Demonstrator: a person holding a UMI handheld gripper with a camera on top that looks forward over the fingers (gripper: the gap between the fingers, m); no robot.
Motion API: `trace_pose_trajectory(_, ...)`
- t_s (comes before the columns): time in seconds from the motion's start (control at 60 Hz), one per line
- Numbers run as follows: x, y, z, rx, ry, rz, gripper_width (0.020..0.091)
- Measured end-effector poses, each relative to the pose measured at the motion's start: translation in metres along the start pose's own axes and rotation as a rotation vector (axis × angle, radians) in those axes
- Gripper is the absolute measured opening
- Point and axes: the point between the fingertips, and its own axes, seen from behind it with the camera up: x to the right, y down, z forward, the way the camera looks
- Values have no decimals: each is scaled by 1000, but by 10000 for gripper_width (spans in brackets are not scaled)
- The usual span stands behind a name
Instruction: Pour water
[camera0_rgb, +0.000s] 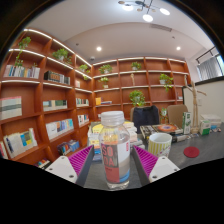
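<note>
Claw (115, 160): the two fingers with magenta pads (81, 160) stand on either side of a bottle (115, 150). Both pads appear to press against the bottle's sides, so the claw reads as clamped on it.

Bottle: clear plastic, upright, with a white screw cap in place. The body is ribbed below the shoulder. A label band with reddish print wraps the middle section. The liquid level inside cannot be read. The bottle's base is hidden between the fingers, so whether it rests on the bench or hangs above it cannot be told.

Bench (190, 150): dark grey surface. Just beyond the right finger stands a pale ribbed cup (160, 143), open at the top. Further toward the bench's right side lies a small red round object (191, 152). Boxes and mixed small items crowd the far edge of the bench; their kinds cannot be told.

Background: orange-framed wall shelves (45, 100) holding books and potted plants (137, 97), running along the back and left walls. Ceiling lights on.
</note>
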Motion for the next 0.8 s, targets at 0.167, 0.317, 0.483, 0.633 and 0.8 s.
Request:
trace_pose_trajectory(0.167,13,0,11,22,59,-11,555)
trace_pose_trajectory(0.317,18,1,12,25,101,-52,474)
trace_pose_trajectory(0.483,22,0,17,20,131,-49,361)
trace_pose_trajectory(0.633,24,4,16,18,138,-45,359)
trace_pose_trajectory(0.8,36,-2,25,-20,181,159,359)
